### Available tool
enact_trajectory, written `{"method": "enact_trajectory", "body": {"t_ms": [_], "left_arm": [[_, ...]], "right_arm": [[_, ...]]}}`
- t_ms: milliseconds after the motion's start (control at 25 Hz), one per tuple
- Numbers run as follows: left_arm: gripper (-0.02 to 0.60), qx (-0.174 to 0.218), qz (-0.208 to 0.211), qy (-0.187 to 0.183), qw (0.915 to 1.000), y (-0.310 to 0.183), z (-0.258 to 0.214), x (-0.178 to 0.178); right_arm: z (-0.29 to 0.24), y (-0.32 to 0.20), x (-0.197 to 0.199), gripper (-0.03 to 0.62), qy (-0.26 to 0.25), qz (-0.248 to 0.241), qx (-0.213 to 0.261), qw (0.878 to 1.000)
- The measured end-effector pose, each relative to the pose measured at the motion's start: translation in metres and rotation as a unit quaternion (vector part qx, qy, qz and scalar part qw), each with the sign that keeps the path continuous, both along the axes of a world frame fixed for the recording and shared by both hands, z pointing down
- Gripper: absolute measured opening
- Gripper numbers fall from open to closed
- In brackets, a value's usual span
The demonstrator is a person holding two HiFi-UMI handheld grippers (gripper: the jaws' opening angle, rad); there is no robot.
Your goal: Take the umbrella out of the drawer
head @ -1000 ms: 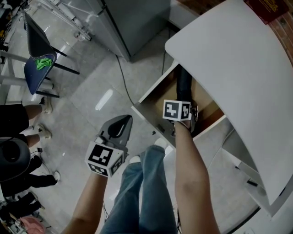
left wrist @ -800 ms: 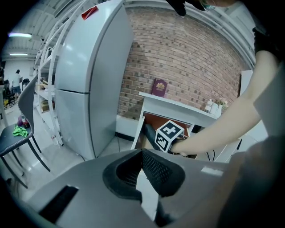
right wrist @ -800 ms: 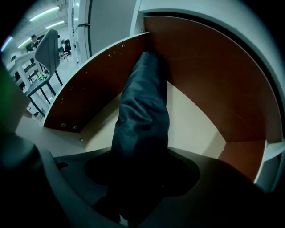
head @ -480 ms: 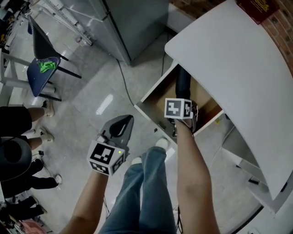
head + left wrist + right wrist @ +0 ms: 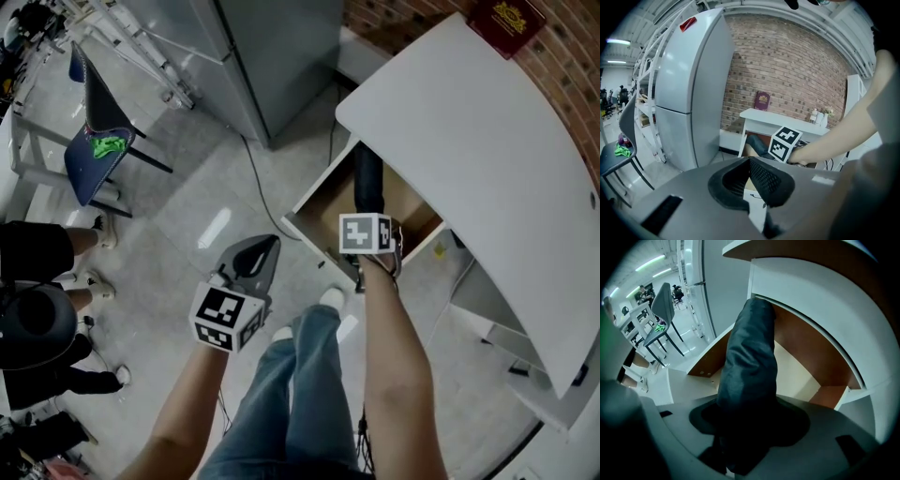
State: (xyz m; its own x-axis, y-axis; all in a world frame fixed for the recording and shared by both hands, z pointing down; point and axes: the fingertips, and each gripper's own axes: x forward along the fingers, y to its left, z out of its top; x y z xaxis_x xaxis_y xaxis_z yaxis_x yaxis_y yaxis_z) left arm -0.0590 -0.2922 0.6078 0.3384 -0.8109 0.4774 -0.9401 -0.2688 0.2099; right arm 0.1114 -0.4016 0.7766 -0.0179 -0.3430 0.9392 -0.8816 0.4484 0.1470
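My right claw [image 5: 367, 214] sits in the middle of the head view, pointing down into the open drawer [image 5: 314, 246]. Its jaws are wide apart and clamped on the dark folded umbrella [image 5: 367, 178]. In the right gripper view the umbrella [image 5: 750, 362] fills the space between the jaws of the right claw [image 5: 745, 427] and sticks up toward the top of the frame.

The umbrella is not out yet, I think. Its far end is over the drawer [image 5: 801, 348], close to the edge of the white desk top [image 5: 469, 141]. I cannot tell if it touches that edge.

My left claw [image 5: 253, 258] hangs at the lower left of the head view, over the floor and well apart from the drawer. In the left gripper view its jaws [image 5: 757, 180] are together and hold nothing.

Here is what could go wrong. The far end could bump under the desk top if I pull straight up. Then the umbrella would twist in the claw. The cloth looks soft and smooth, so it could slip out and drop back in. I hold it near one end, so the long part could swing and hit the drawer side. Pulling toward me first, then up, seems safer.
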Motion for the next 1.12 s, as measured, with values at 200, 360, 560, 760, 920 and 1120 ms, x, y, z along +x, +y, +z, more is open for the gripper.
{"method": "enact_trajectory", "body": {"t_ms": [200, 360, 560, 760, 920, 1120], "left_arm": [[-0.003, 0.002, 0.014, -0.011, 0.9998, 0.003, -0.017, 0.0], [-0.003, 0.008, 0.008, -0.01, 0.9999, 0.003, -0.037, -0.006], [-0.003, 0.023, 0.012, -0.012, 0.9996, 0.007, -0.066, -0.006], [-0.003, 0.04, 0.012, -0.006, 0.9991, 0.011, -0.092, -0.006], [-0.003, 0.053, 0.022, -0.011, 0.9983, 0.015, -0.111, -0.005], [-0.003, 0.073, 0.037, -0.015, 0.9965, 0.021, -0.138, 0.0]], "right_arm": [[-0.021, 0.017, -0.009, 0.247, -0.016, -0.011, 0.001, 1.0], [-0.045, 0.032, -0.011, 0.247, -0.021, -0.018, 0.004, 1.0], [-0.082, 0.052, -0.018, 0.246, -0.04, -0.032, 0.013, 0.999], [-0.116, 0.071, -0.023, 0.247, -0.052, -0.041, 0.025, 0.998], [-0.141, 0.086, -0.029, 0.246, -0.071, -0.04, 0.036, 0.996], [-0.186, 0.106, -0.031, 0.247, -0.092, -0.046, 0.066, 0.993]]}}
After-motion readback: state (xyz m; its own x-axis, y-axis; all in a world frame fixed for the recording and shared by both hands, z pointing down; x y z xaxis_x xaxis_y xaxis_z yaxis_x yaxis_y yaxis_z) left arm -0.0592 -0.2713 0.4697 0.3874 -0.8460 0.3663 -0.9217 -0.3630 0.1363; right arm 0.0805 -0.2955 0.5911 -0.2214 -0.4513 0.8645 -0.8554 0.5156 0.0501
